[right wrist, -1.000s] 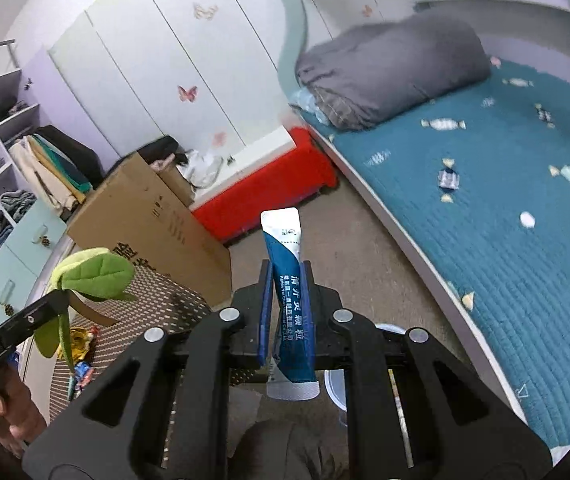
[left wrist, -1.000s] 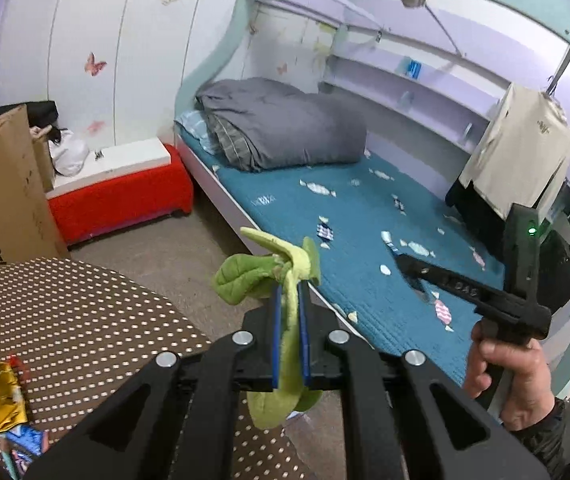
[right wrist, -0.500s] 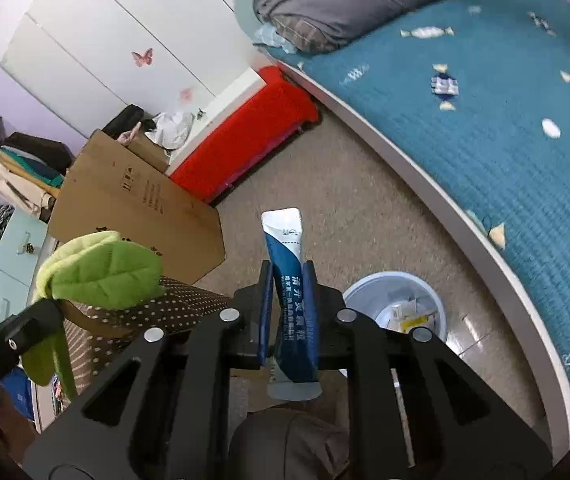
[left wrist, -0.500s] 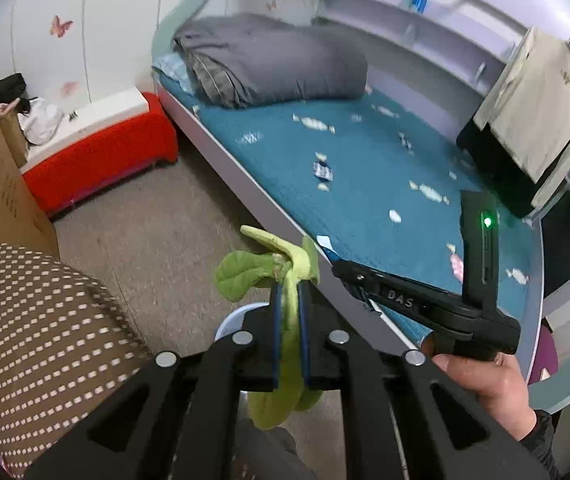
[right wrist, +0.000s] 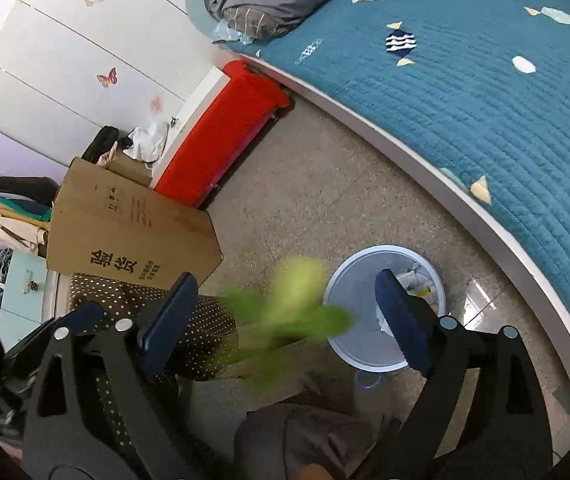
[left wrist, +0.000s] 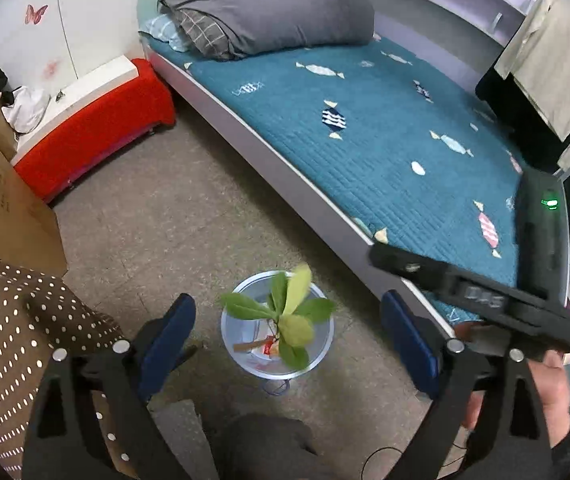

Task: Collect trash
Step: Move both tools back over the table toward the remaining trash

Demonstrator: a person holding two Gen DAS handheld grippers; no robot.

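1. The left gripper (left wrist: 289, 332) is spread wide, its blue pads (left wrist: 169, 330) well apart and holding nothing.
2. A green leafy sprig (left wrist: 291, 312) sits free between those fingers, directly over the mouth of the bin (left wrist: 321, 356); whether it touches the bin cannot be told.
3. In the right wrist view the sprig (right wrist: 293, 308) is a green blur just left of the bin (right wrist: 341, 344).
4. The right gripper (right wrist: 285, 316) is also spread wide and grips nothing.
5. The bin stands on the floor (left wrist: 189, 216) near the curved edge of the bed (left wrist: 365, 128); paper scraps and wrappers lie inside it.
6. A cardboard box (right wrist: 129, 232) leans beside a dotted brown surface (left wrist: 9, 320) on the left.
7. A red bench (left wrist: 97, 128) sits at the head of the bed, by the wall.
8. A grey duvet (left wrist: 273, 12) is bunched at the bed's head.
9. In the left wrist view a hand (left wrist: 553, 396) holds the other gripper's black handle on the right.
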